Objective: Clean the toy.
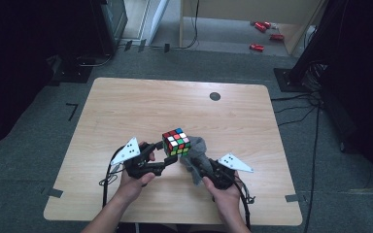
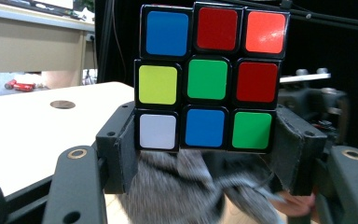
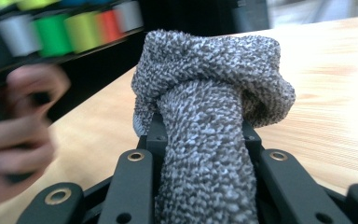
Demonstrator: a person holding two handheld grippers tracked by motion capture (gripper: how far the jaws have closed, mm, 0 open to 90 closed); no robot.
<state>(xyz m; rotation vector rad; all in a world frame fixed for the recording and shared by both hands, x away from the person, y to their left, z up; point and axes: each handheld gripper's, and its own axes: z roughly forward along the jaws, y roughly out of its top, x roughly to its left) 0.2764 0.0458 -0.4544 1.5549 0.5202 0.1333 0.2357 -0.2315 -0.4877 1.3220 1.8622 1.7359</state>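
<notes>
Two jaws clamp cube (image 2: 207,77); cloth (image 3: 209,93) pinched.

The Rubik's cube (image 1: 176,141) is scrambled, its stickers a mix of red, white, green, blue, orange and yellow in black frames, and it is held up off the table (image 1: 126,111) slightly tilted, over the middle of the near half. The grey towelling cloth (image 1: 197,154) is bunched into a thick roll just beside and below the cube, toward the near right corner.
</notes>
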